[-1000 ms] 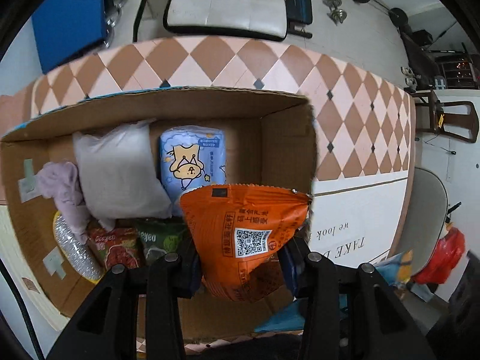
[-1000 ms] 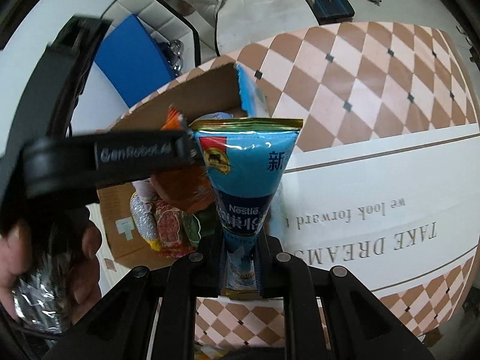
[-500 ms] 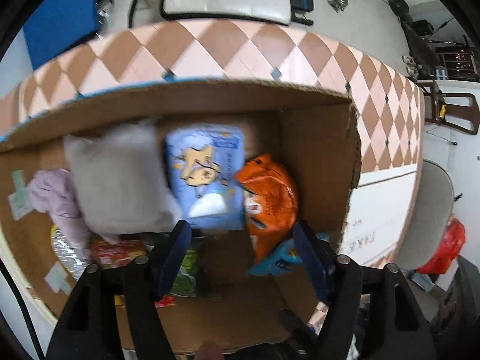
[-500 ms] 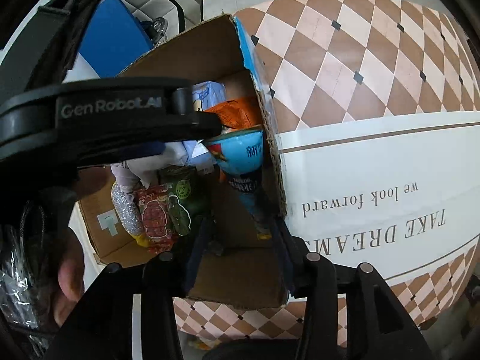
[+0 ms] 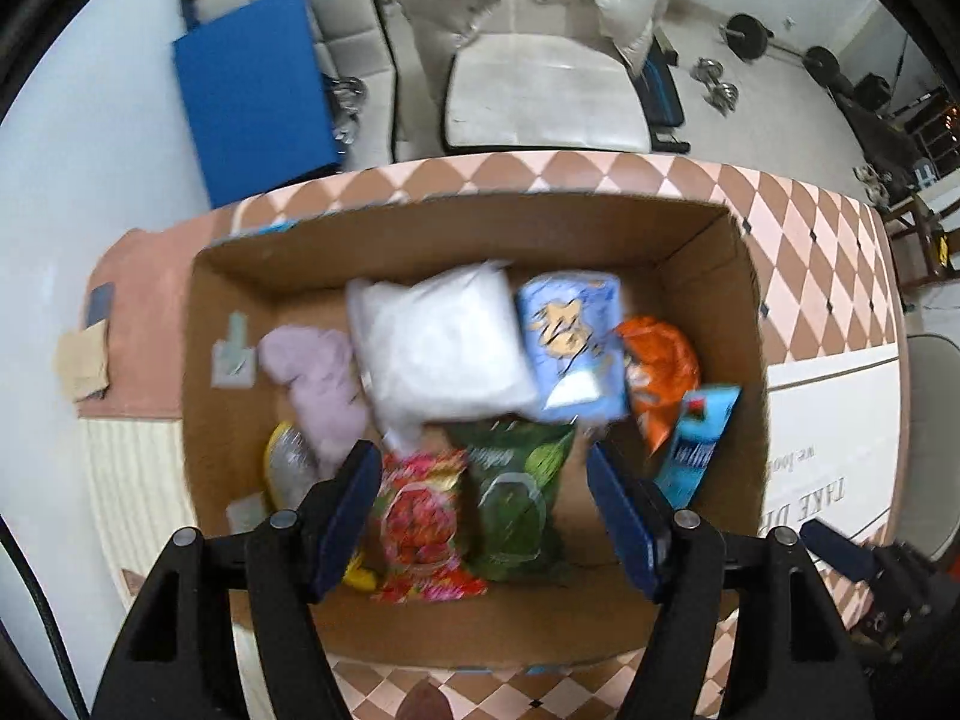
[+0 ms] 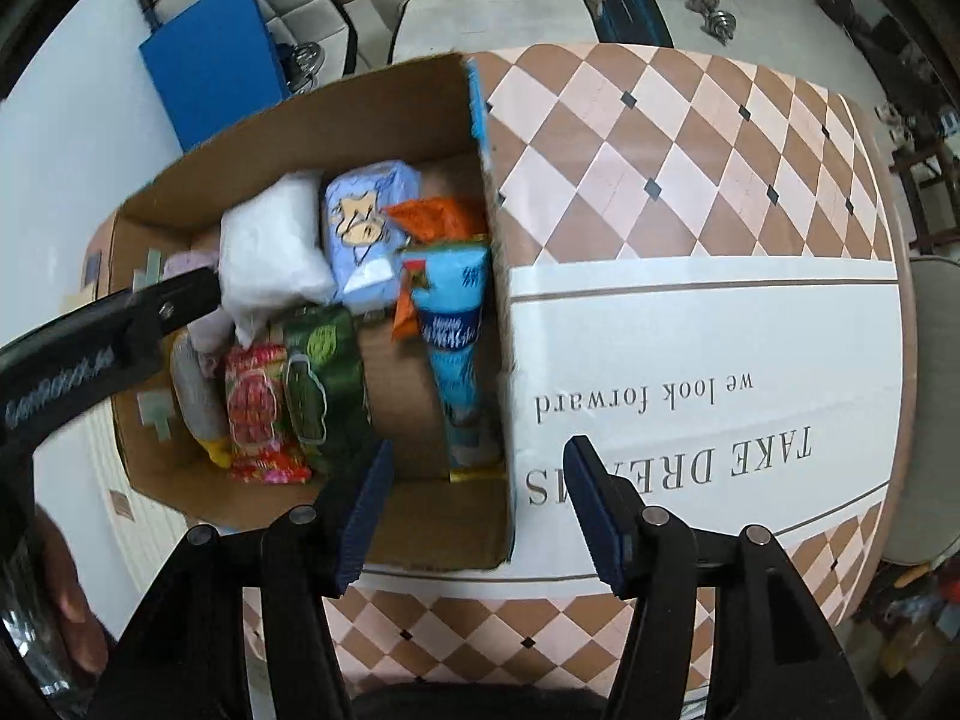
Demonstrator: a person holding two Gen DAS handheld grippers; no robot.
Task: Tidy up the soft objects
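Note:
An open cardboard box point(image 5: 744, 312) point(image 6: 420, 516) holds several soft packs. The orange bag point(image 5: 660, 372) point(image 6: 432, 216) and the blue Nestle pouch point(image 5: 696, 444) point(image 6: 456, 348) lie against its right wall. Beside them lie a blue tissue pack point(image 5: 570, 348) point(image 6: 366, 228), a white pillow pack point(image 5: 438, 348) point(image 6: 270, 252), a lilac cloth point(image 5: 318, 384), a green bag point(image 5: 516, 498) point(image 6: 318, 378) and a red bag point(image 5: 420, 528) point(image 6: 255, 408). My left gripper point(image 5: 483, 480) is open and empty above the box. My right gripper point(image 6: 477, 474) is open and empty above the box's front right corner.
The box stands on a table with a checked cloth point(image 6: 690, 150) printed with text. A white chair point(image 5: 546, 96) and a blue mat point(image 5: 258, 90) stand beyond the table. The left gripper's arm point(image 6: 90, 354) crosses the right wrist view. Dumbbells point(image 6: 714, 12) lie on the floor.
Both grippers opened and dropped their packs into the box: the left let go of the orange bag, the right let go of the blue pouch. Both then pulled up and back.

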